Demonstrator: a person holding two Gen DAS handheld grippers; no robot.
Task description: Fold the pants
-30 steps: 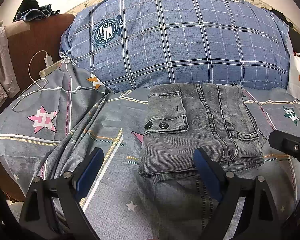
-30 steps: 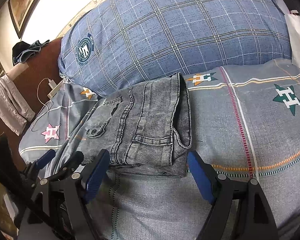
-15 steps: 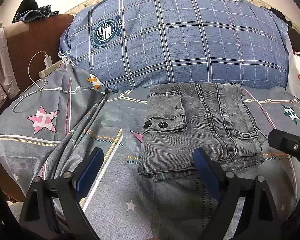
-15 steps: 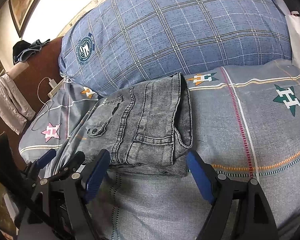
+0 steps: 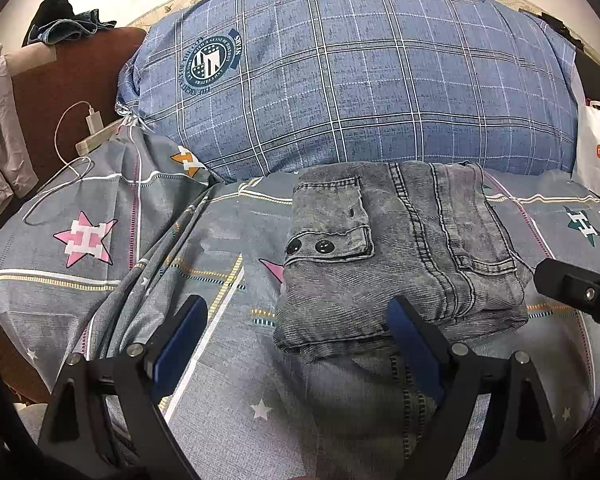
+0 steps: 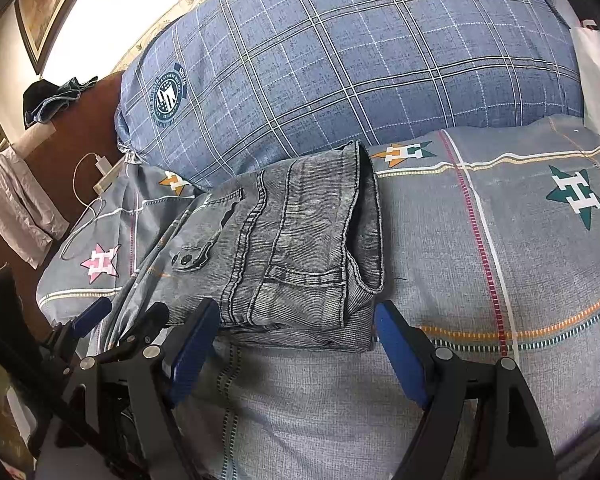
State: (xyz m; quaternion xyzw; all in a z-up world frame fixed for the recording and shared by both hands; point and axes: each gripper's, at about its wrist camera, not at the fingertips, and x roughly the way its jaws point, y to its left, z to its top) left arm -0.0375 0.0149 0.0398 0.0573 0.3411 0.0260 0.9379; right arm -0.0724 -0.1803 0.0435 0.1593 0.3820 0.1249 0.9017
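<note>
The grey denim pants (image 5: 396, 248) lie folded into a compact rectangle on the bed, a buttoned pocket flap on top; they also show in the right wrist view (image 6: 300, 248). My left gripper (image 5: 296, 328) is open and empty, just short of the pants' near left edge. My right gripper (image 6: 296, 332) is open and empty, its blue pads either side of the pants' near edge without gripping. The right gripper's tip (image 5: 576, 288) shows at the left view's right edge.
A large blue plaid pillow (image 5: 360, 76) lies behind the pants. The grey star-print bedsheet (image 5: 80, 240) covers the bed. A white charger and cable (image 5: 88, 128) lie at the left near the brown headboard. A white paper bag (image 5: 598, 152) stands at the right.
</note>
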